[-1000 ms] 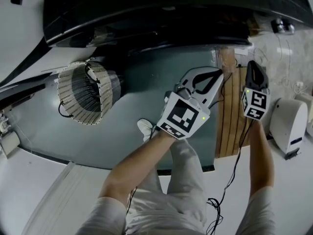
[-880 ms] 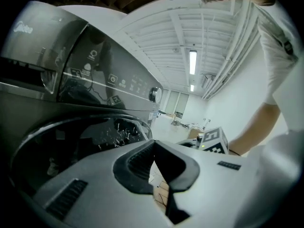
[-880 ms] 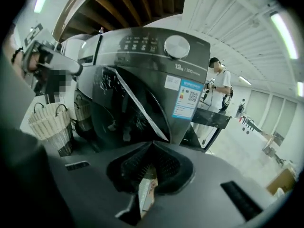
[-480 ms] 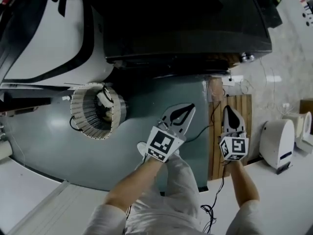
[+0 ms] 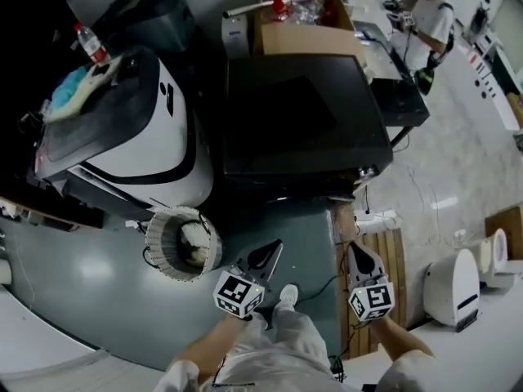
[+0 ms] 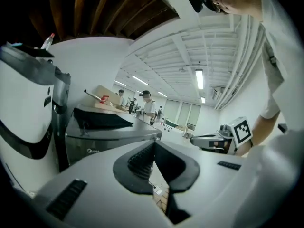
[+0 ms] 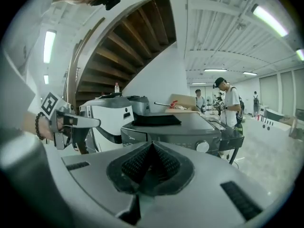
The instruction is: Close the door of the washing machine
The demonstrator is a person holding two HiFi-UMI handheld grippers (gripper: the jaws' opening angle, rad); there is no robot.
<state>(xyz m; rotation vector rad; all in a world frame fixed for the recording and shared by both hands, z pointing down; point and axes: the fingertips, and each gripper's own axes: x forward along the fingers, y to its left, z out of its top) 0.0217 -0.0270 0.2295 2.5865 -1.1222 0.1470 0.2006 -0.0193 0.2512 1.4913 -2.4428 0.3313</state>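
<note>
**A:** Start at the left. What stands there?

**B:** A white machine point(image 5: 122, 137) with a bottle point(image 5: 90, 43) on top. At its five o'clock a round ribbed basket point(image 5: 184, 243) sits on the grey-green floor point(image 5: 82, 276).

**A:** And the left gripper?

**B:** The left gripper point(image 5: 275, 247) has its jaws pressed together, pads meeting at the tip, with nothing between them.

**A:** Where is the washing machine from it?

**B:** The dark-topped washing machine point(image 5: 302, 121) lies at twelve o'clock from those tips, apart from them and untouched. Its front faces the person, with a knob point(image 5: 365, 172) at the right corner. The door I cannot make out. The head view looks too steeply down, and each gripper's own body covers the lower front.

**A:** The right gripper?

**B:** The right gripper point(image 5: 354, 249) is closed too, jaws together and empty. The machine is at its eleven o'clock, also clear of it. Wooden slats point(image 5: 384, 251) lie below it.

**A:** Farther right?

**B:** A small white appliance point(image 5: 453, 288) at about four o'clock. A person point(image 5: 429, 15) stands beyond the machine, at its one o'clock.
</note>
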